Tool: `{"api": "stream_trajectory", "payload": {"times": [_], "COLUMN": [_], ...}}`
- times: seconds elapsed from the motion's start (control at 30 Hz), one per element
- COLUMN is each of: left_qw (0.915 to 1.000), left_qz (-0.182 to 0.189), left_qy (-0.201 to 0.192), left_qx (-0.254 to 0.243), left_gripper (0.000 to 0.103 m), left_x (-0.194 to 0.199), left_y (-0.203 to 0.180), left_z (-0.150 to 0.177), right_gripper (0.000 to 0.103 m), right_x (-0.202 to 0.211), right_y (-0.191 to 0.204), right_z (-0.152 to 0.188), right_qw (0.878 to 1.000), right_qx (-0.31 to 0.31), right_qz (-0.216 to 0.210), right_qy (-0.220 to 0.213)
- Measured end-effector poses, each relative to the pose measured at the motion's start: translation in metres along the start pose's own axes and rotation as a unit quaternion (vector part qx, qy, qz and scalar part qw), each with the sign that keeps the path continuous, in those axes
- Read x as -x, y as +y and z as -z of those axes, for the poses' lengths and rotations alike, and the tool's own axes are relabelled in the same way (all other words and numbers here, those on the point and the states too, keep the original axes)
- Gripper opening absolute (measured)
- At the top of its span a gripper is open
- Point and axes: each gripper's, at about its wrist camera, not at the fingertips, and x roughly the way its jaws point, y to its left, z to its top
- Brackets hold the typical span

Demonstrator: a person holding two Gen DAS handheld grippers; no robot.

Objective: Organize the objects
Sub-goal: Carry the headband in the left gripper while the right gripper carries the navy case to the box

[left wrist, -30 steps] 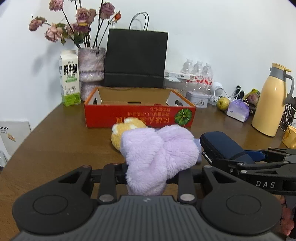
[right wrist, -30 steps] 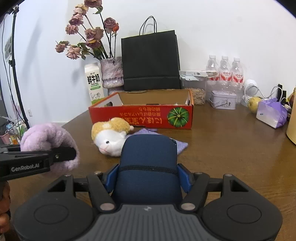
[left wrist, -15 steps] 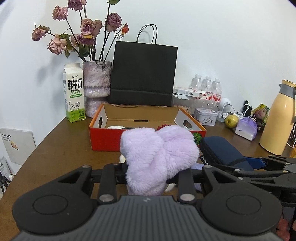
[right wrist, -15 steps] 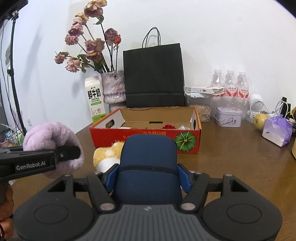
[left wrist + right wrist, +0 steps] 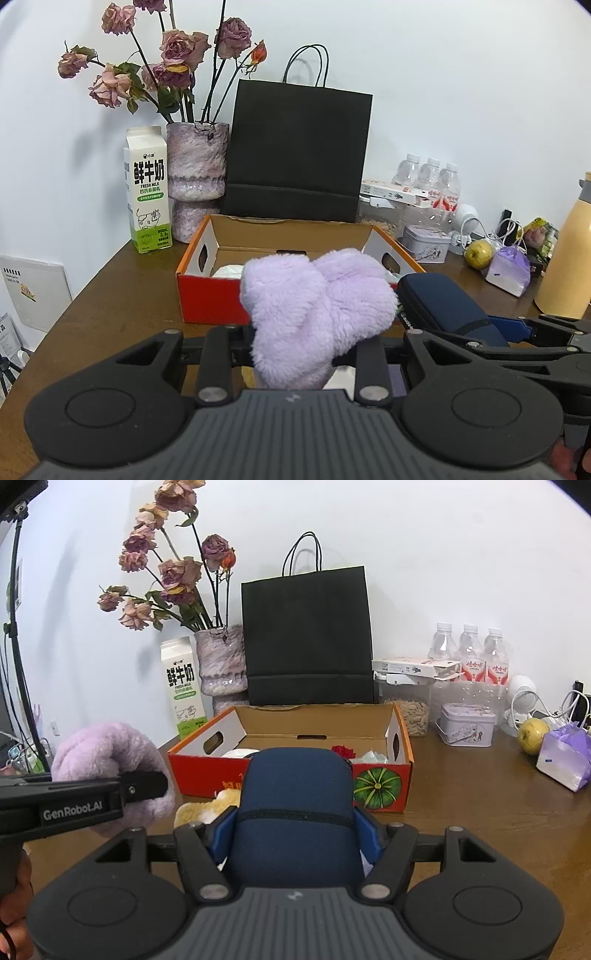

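Observation:
A fluffy purple plush (image 5: 317, 310) is clamped in my left gripper (image 5: 295, 347), which is shut on it just in front of the red cardboard box (image 5: 210, 299). My right gripper (image 5: 295, 830) is shut on a navy blue pouch (image 5: 295, 797), blue pads pressing both its sides. The two grippers are side by side: the pouch (image 5: 439, 306) shows at the right in the left wrist view, the plush (image 5: 99, 749) at the left in the right wrist view. The open box (image 5: 399, 771) holds a red rose (image 5: 343, 751) and white items. A yellow hamster toy (image 5: 199, 808) lies before it.
Behind the box stand a black paper bag (image 5: 295, 155), a vase of dried roses (image 5: 195, 166) and a milk carton (image 5: 147, 188). At the right are water bottles (image 5: 469, 653), a tin (image 5: 467, 723), a yellow fruit (image 5: 532, 731), a small purple bag (image 5: 565, 757) and a yellow flask (image 5: 569, 266).
Both grippers have risen and come closer to the box with their loads. The box's inside now shows, and the hamster toy has dropped out of the left wrist view.

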Motion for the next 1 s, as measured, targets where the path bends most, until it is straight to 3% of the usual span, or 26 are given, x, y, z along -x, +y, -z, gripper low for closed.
{"api": "stream_trajectory", "payload": {"times": [1.0], "left_qw": [0.9997], "left_qz": [-0.001], "left_qy": [-0.002], "left_qx": [0.023], "left_gripper": [0.030], "left_x": [-0.091], "left_y": [0.015], "left_z": [-0.045], "right_gripper": [0.064], "right_x": [-0.090], "right_y": [-0.008], "right_z": [-0.047], "right_qw": [1.000], "right_qx": [0.011], "right_qz": [0.005], "right_qy": [-0.009]}}
